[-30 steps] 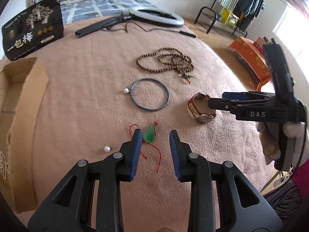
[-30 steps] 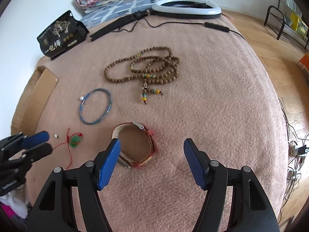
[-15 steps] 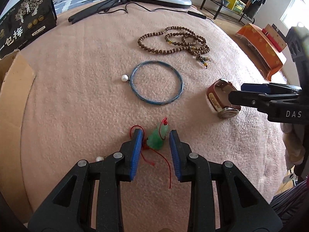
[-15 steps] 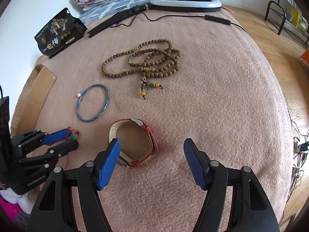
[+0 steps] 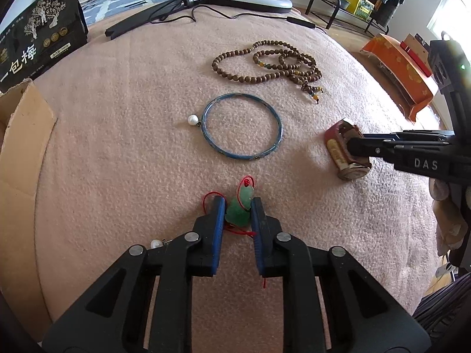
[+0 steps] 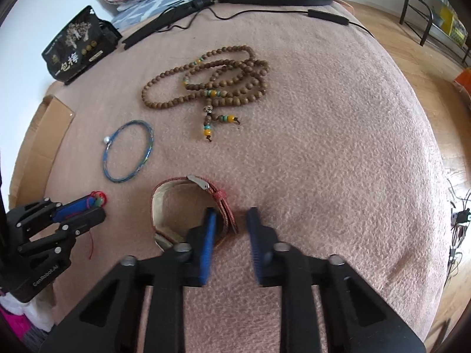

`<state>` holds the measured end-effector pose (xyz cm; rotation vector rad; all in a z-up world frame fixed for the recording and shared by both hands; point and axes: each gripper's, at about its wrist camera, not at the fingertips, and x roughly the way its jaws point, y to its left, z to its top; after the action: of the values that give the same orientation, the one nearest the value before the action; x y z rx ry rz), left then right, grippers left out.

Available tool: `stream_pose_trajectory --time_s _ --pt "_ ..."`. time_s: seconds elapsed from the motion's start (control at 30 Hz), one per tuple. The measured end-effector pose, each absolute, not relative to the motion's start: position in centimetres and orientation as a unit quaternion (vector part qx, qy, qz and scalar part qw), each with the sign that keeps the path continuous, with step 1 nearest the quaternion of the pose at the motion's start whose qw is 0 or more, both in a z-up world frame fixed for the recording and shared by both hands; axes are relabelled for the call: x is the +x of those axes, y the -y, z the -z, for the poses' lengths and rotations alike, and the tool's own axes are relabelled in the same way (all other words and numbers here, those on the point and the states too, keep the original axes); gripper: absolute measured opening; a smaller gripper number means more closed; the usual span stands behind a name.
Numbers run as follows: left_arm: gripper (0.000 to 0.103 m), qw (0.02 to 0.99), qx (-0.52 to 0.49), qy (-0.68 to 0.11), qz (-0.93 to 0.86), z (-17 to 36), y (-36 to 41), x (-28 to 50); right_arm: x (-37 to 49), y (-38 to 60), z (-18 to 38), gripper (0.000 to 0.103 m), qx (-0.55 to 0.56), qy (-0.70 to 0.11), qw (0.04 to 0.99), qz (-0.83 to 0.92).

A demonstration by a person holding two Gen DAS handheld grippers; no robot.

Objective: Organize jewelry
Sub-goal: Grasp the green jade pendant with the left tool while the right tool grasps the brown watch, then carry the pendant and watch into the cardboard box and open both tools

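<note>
While the left gripper (image 5: 238, 216) closes its blue-padded jaws on the small green jade-like pendant on a red cord (image 5: 239, 211), both pads already pressing its sides, the stone stands tilted between them on the pink fleece blanket (image 5: 123, 135), with red loops poking out at the top and left and a loose end trailing below the right pad. The right gripper (image 6: 231, 229) has come down to almost shut, clamped on the red-brown leather strap of a wristwatch (image 6: 188, 206); the strap's loop stands on edge, its pale lining and metal buckle facing up, and the watch lies on the blanket just right of the pendant. Beyond the pendant rests a thin blue enamelled bangle (image 5: 242, 129) with a white pearl earring (image 5: 192, 119) touching its left rim; a second pearl earring (image 5: 155, 244) peeps out beside the left gripper's arm. Farther off lies a coiled string of brown wooden beads with yellow and teal accents (image 5: 268, 66). A second ago the left jaws hung apart short of the pendant, and the right jaws gaped wide around the whole watch; since then the left gripper has dropped nearer the blanket.
</note>
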<state>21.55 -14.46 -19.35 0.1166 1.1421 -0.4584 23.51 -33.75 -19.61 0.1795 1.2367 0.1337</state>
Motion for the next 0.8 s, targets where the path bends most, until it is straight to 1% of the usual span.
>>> stream_pose_trajectory --time_s 0.1,0.43,0.8 --pt "0.016 0.816 0.053 -0.534 0.214 19.2 14.4 21.5 23.5 34.1 19.6 0.009 0.098 -0.578 0.808 -0.061" --pt "0.016 0.825 0.025 -0.518 0.225 16.7 14.1 20.8 22.8 33.8 17.6 0.008 0.090 -0.551 0.827 -0.056" --pt "0.016 0.854 -0.021 -0.463 0.235 10.9 11.8 20.4 21.7 33.1 13.3 0.008 0.088 -0.501 0.859 -0.047"
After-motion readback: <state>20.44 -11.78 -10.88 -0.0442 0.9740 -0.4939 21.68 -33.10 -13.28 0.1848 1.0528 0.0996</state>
